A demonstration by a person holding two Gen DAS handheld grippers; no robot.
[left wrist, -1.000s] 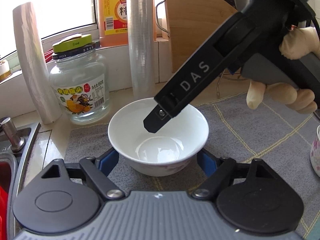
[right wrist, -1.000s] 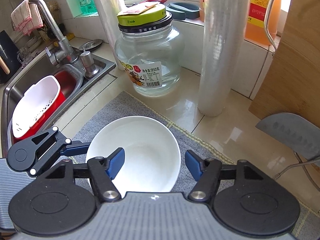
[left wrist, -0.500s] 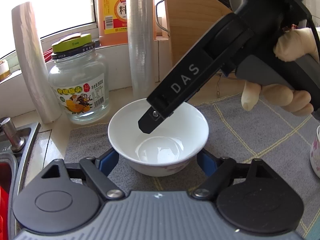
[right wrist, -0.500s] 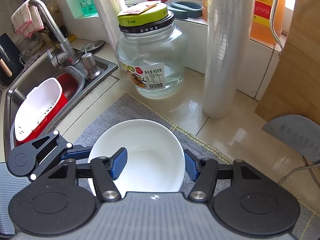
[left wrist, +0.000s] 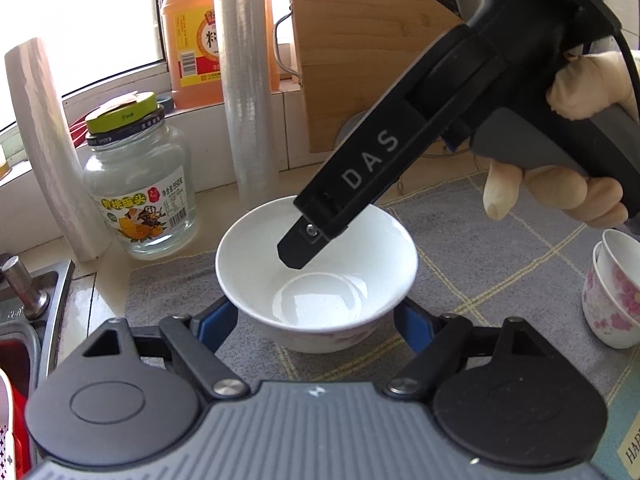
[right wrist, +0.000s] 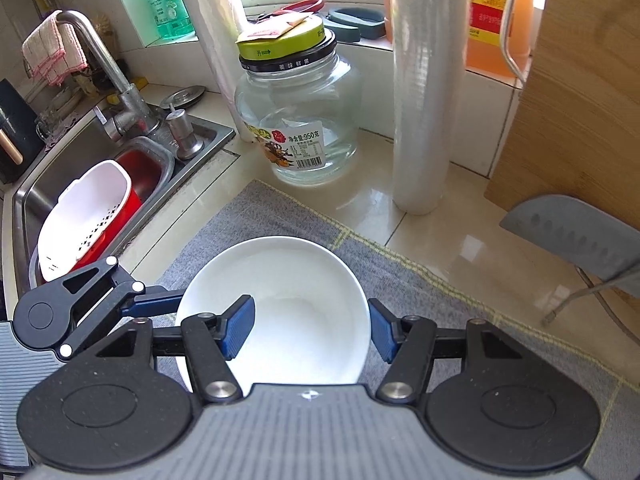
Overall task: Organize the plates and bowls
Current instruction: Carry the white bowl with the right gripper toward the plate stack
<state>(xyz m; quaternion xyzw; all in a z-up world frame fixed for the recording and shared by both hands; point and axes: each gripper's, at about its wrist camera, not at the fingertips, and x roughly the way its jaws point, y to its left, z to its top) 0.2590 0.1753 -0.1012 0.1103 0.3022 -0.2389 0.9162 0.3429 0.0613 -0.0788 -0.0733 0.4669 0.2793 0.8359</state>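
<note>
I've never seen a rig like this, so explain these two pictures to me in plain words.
No robot: a person holds a two-finger tool in each hand, each with a camera looking along its fingers. One picture comes from the left tool, the other from the right tool. The gloved hand in the left view holds the right one. A white bowl is over the grey mat, a glass jar behind it, floral cups beside. The left tool's pads press the bowl's two sides, seemingly gripping it. The right tool has one finger inside the bowl, one outside the rim; whether it pinches, I cannot tell.
</note>
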